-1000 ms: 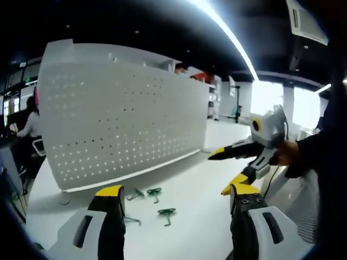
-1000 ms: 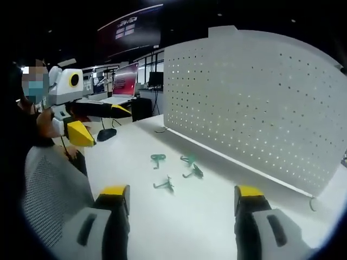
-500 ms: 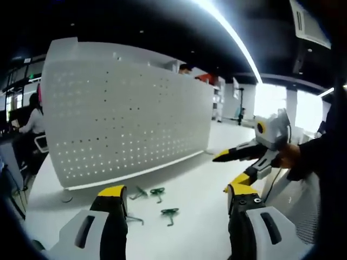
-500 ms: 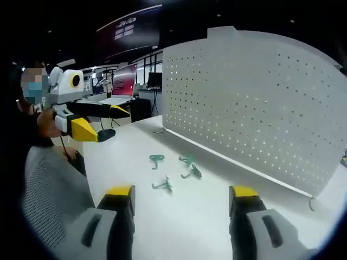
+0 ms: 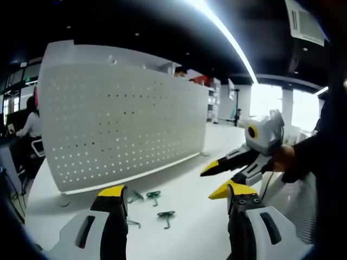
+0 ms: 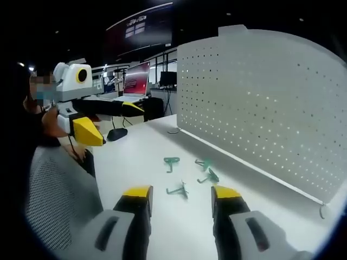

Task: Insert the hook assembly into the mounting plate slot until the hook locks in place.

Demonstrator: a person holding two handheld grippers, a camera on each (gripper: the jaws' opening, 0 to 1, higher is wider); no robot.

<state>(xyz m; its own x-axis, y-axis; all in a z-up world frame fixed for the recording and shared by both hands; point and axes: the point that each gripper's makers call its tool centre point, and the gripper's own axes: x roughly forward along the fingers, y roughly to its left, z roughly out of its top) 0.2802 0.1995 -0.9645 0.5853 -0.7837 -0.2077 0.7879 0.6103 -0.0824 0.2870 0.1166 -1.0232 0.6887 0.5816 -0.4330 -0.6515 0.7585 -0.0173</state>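
Note:
The white perforated mounting plate [image 5: 119,119] stands upright on the white table [image 5: 190,187]; it fills the right side of the right gripper view [image 6: 260,108]. Small green hooks lie loose on the table in front of it [image 5: 154,195] [image 5: 165,216] [image 6: 172,161] [image 6: 210,176] [image 6: 179,189]. My left gripper [image 5: 174,190] is open, held above the table short of the hooks, and appears at the left of the right gripper view [image 6: 122,125]. My right gripper [image 6: 181,193] is open with narrowed jaws, nothing between them, just short of the nearest hook; it enters the left gripper view from the right [image 5: 214,180].
A monitor with a red screen [image 6: 138,76] and a dark mouse [image 6: 115,134] sit at the table's far end. A mesh chair back [image 6: 54,200] is beside the person holding the grippers. Another person [image 5: 27,124] sits beyond the plate's left edge.
The right gripper's jaws have narrowed, and it has moved in toward the hooks. The left gripper's jaws keep the same gap.

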